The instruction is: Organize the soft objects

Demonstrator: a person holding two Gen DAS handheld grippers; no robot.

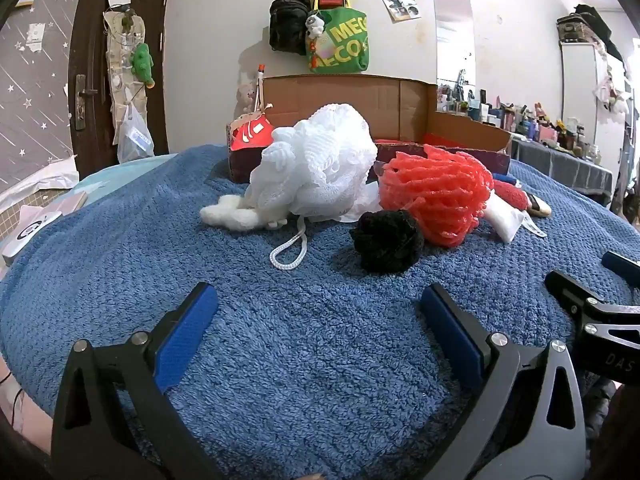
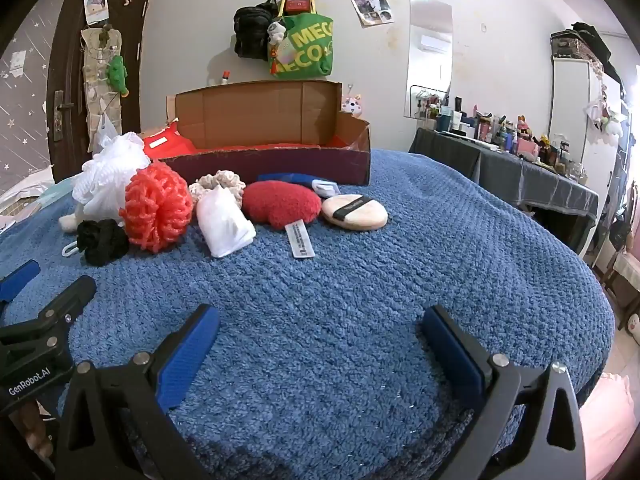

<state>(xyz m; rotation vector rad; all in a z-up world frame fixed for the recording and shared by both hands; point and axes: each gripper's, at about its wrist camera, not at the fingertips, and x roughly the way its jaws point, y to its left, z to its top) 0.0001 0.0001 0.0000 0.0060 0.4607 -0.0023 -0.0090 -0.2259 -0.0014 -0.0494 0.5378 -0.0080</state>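
Grippers hang empty over the blue towel (image 2: 360, 280), side by side and well short of the pile. The left gripper (image 1: 320, 320) has its jaws spread wide with only towel between them, and the right gripper (image 2: 320, 336) is spread the same way.

The soft things lie in a row in front of the open box (image 2: 272, 160). From the left these are a white loofah (image 1: 316, 164), a black scrunchie (image 1: 386, 242) and a red loofah (image 1: 436, 196). Further right are a white pouch (image 2: 224, 222), a beige scrunchie (image 2: 218, 184) behind it, a red pad (image 2: 282, 204) with a long tag, and a tan puff (image 2: 354, 210). A blue item (image 2: 294, 178) lies against the box wall.

No sorting appears to have begun, so the step in hand looks like a first reach. A good start is the piece nearest each tool: the black scrunchie for the left, the pouch or red pad for the right.

Both loofahs are light and springy, so jaws should go deep around the bulk, not nip an outer ruffle. The white loofah's cord (image 1: 288, 250) loops loose on the towel and could drag the black scrunchie or snag a finger. The red loofah touches its neighbours, so lifting straight up before moving toward the box should keep them from tumbling. The puff lies flat, so a low, near-level approach to its edge suits it best.
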